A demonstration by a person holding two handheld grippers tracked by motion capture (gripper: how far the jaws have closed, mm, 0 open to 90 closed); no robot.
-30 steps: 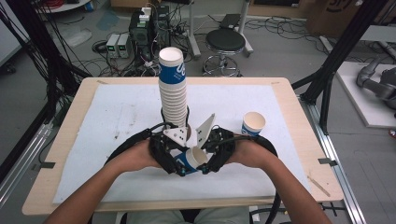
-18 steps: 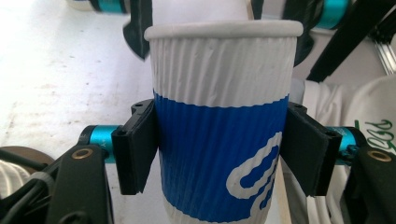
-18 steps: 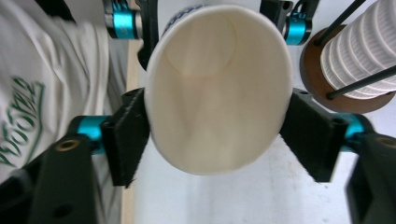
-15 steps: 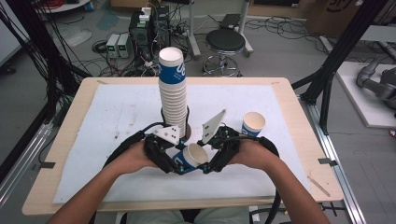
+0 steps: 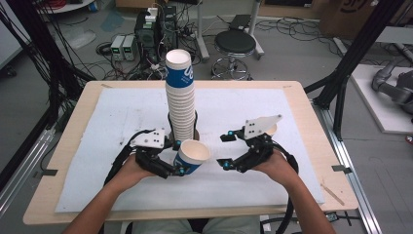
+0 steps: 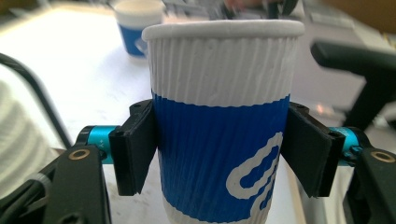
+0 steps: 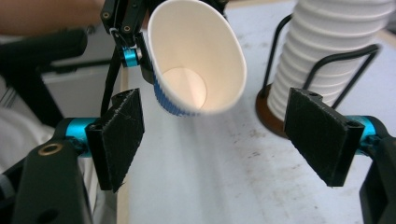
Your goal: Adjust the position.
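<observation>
Left gripper is clamping 1 paper cup at the stack's 6 o'clock. Right gripper, empty, jaws just widening, is drawing off toward 3 o'clock. Advice: keep cup level, squeeze lightly.

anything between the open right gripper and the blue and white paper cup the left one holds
Nothing: in the high view, bare white mat separates the right gripper from the cup.
</observation>
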